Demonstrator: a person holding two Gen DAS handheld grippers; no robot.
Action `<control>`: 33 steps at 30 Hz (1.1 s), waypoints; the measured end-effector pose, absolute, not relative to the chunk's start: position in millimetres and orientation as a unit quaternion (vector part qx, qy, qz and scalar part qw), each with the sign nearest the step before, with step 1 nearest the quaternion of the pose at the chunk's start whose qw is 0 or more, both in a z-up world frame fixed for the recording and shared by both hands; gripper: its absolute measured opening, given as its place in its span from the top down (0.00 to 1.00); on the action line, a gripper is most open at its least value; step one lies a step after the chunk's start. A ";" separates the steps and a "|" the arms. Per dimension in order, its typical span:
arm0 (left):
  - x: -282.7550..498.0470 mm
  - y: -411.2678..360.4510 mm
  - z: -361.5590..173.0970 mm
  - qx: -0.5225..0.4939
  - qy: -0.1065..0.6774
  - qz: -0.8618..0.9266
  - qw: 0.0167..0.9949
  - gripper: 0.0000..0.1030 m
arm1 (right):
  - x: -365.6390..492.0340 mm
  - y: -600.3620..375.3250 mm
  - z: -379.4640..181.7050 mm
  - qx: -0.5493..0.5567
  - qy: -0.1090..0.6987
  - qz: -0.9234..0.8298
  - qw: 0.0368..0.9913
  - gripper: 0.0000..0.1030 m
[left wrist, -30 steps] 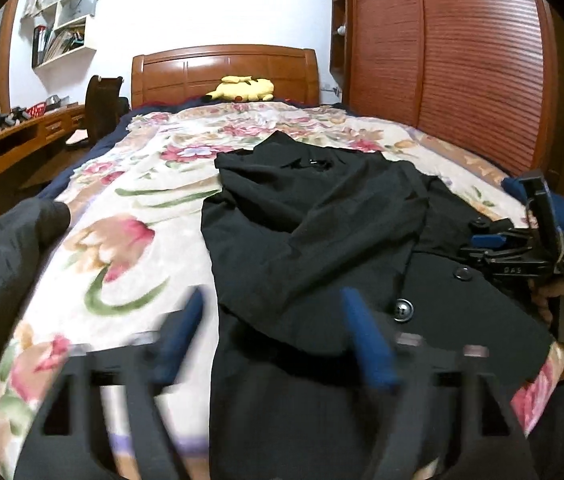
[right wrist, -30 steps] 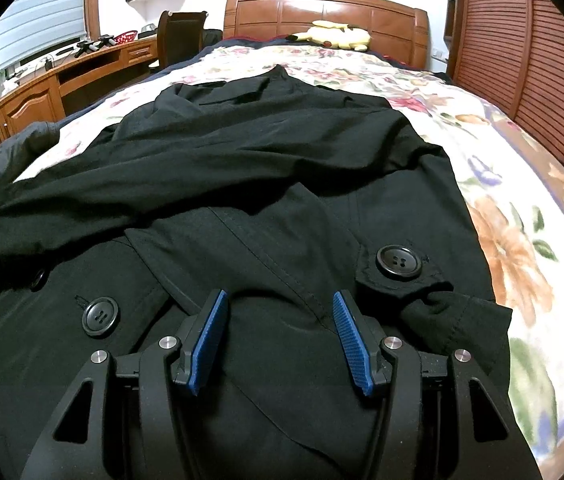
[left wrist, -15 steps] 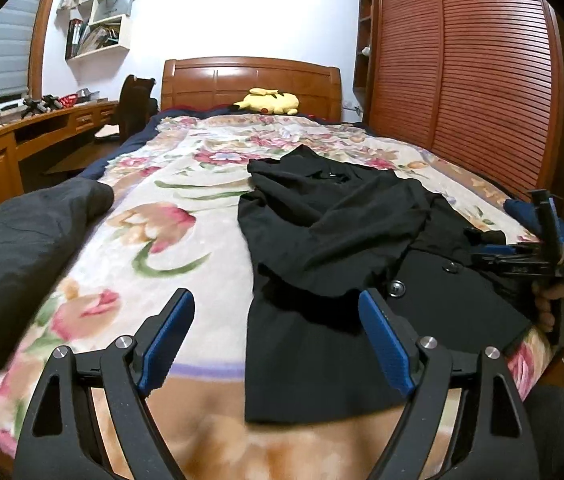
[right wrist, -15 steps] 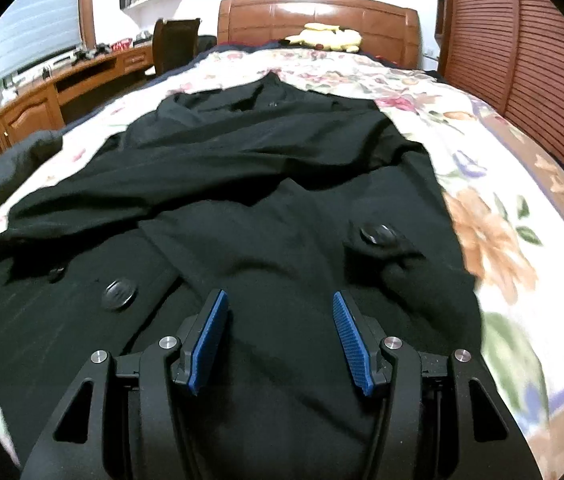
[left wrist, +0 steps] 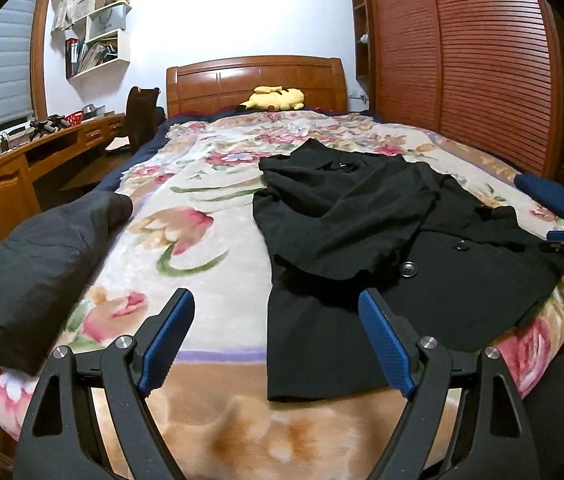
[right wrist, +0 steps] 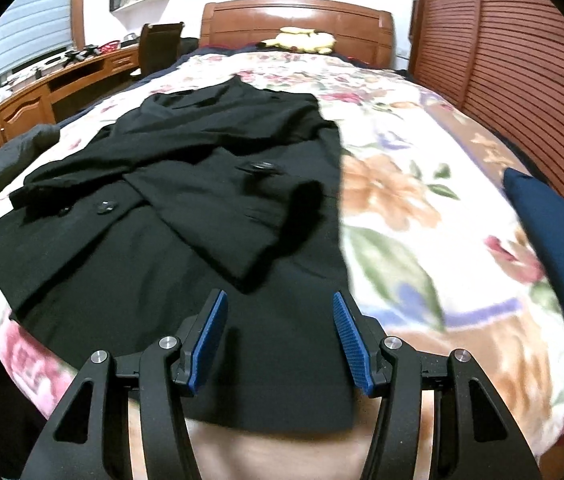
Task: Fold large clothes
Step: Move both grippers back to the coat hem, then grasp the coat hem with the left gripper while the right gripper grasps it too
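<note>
Right gripper cropped by frame edge

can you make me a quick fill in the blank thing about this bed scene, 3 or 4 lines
1. The black coat lies on a blanket printed with ____.
2. Both the left gripper and the right gripper are ____, holding nothing.
3. The plush toy by the headboard is ____ in colour.
4. The finger pads are ____.

Missing words: flowers; open; yellow; blue
</note>
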State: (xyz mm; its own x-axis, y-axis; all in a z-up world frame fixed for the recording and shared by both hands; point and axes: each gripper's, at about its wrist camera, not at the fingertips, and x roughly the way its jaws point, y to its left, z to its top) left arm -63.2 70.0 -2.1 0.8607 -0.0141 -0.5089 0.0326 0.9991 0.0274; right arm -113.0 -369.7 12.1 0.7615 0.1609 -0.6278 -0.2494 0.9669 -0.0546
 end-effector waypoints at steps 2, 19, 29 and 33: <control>-60.7 70.7 -5.9 0.015 0.269 -0.012 0.963 0.18 | -113.2 -375.6 9.1 -0.061 0.336 0.112 0.933 0.45; -46.0 63.6 -46.4 0.006 0.339 -0.039 0.940 0.46 | -124.7 -388.8 -2.2 -0.055 0.364 0.152 0.917 0.45; -45.4 78.9 -58.4 -0.044 0.350 -0.054 0.934 0.56 | -125.3 -379.9 -5.4 -0.068 0.371 0.153 0.913 0.48; -43.2 77.2 -57.4 -0.055 0.355 -0.067 0.931 0.78 | -125.8 -376.5 -6.2 -0.059 0.371 0.165 0.912 0.62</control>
State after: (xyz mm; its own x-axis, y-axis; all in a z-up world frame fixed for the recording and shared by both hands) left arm -43.2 77.2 -57.4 0.7384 -0.1637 -0.6542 0.0849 0.9849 -0.1506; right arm -125.8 -376.5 -6.2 0.6702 0.2577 -0.6959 -0.3451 0.9384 0.0152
